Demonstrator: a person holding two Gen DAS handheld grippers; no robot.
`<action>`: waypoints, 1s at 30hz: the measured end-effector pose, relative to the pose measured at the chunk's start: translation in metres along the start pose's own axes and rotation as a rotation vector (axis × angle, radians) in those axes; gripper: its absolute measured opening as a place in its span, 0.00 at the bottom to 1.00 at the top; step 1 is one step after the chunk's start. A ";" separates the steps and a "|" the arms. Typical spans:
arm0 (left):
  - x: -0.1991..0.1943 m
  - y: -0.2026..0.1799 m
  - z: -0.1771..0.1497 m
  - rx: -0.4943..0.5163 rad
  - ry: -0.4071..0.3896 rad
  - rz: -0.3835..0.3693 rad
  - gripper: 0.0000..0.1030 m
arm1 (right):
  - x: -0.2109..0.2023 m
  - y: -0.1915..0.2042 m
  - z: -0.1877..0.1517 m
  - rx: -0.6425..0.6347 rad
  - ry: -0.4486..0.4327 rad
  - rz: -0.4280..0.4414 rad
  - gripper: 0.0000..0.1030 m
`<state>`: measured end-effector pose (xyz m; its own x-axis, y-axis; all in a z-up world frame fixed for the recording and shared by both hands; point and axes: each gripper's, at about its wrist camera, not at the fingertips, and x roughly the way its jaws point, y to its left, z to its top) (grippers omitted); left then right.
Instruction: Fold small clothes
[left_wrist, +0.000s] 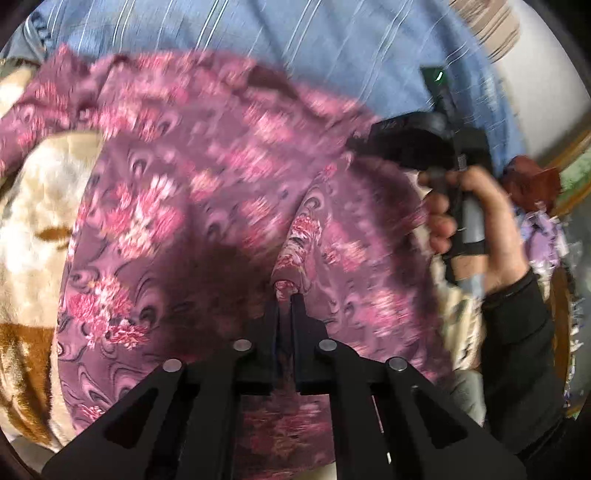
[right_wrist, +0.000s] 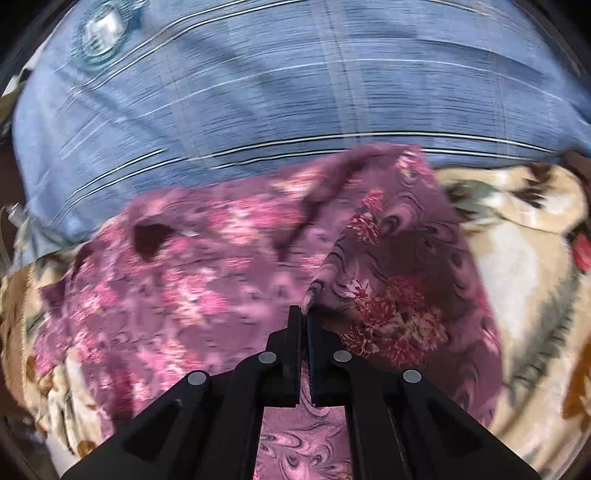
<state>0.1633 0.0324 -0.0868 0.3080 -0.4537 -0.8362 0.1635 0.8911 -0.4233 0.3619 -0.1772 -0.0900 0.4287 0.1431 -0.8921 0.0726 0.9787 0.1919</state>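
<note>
The left gripper (left_wrist: 285, 297) is closed, pinching a raised fold of the purple floral-print fabric garment (left_wrist: 192, 192). The right gripper (right_wrist: 306, 312) is likewise clamped on another pinched fold of that garment. The garment lies rumpled on a cream and brown floral fleece blanket (right_wrist: 517, 266), its far edge touching a blue striped cloth (right_wrist: 258, 92). A hand (left_wrist: 476, 225) grips the right tool's handle.

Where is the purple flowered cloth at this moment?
In both wrist views the purple flowered cloth lies centre on the cream blanket, below the blue striped fabric.
</note>
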 end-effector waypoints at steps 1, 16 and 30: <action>0.010 0.004 0.000 -0.009 0.036 0.026 0.07 | 0.010 0.005 0.000 -0.040 0.024 0.018 0.09; 0.027 0.007 -0.004 -0.010 0.036 0.076 0.39 | -0.073 -0.128 -0.133 0.202 -0.109 0.052 0.43; 0.027 0.009 -0.004 -0.017 0.021 0.113 0.25 | -0.036 -0.111 -0.070 -0.117 -0.100 -0.156 0.32</action>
<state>0.1694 0.0284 -0.1146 0.3043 -0.3500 -0.8860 0.1131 0.9368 -0.3312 0.2760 -0.2809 -0.1082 0.5077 -0.0214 -0.8612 0.0428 0.9991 0.0004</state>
